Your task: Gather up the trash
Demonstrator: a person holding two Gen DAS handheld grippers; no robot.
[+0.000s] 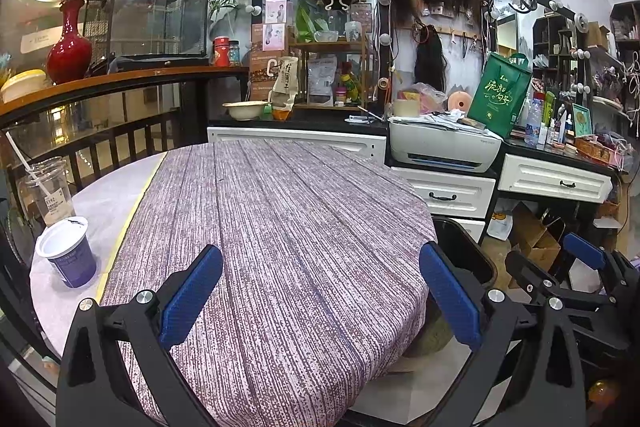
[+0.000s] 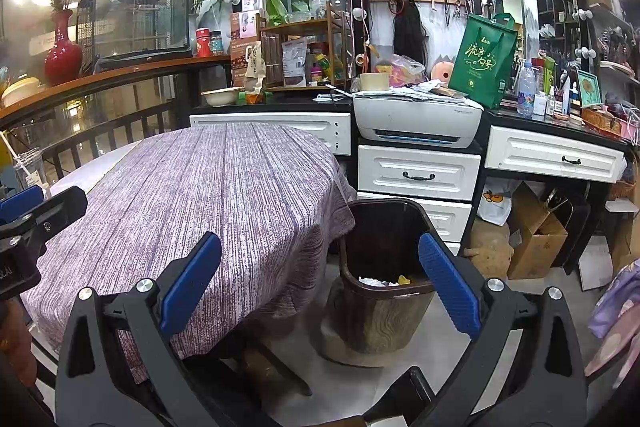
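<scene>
Purple woven cloth [image 1: 280, 227] covers the table beside cluttered white drawers [image 2: 418, 173]; both tools gape empty.

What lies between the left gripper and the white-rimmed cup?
Only bare tablecloth and pale table edge between left gripper and cup, per the left wrist view.

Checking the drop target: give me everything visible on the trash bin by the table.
The dark brown plastic trash bin stands upright on the pale floor beside the round table's purple striped cloth, in front of the white drawers. Squarish rim, open top, wood-grain outer wall. Crumpled white paper and a yellow scrap lie inside.
</scene>
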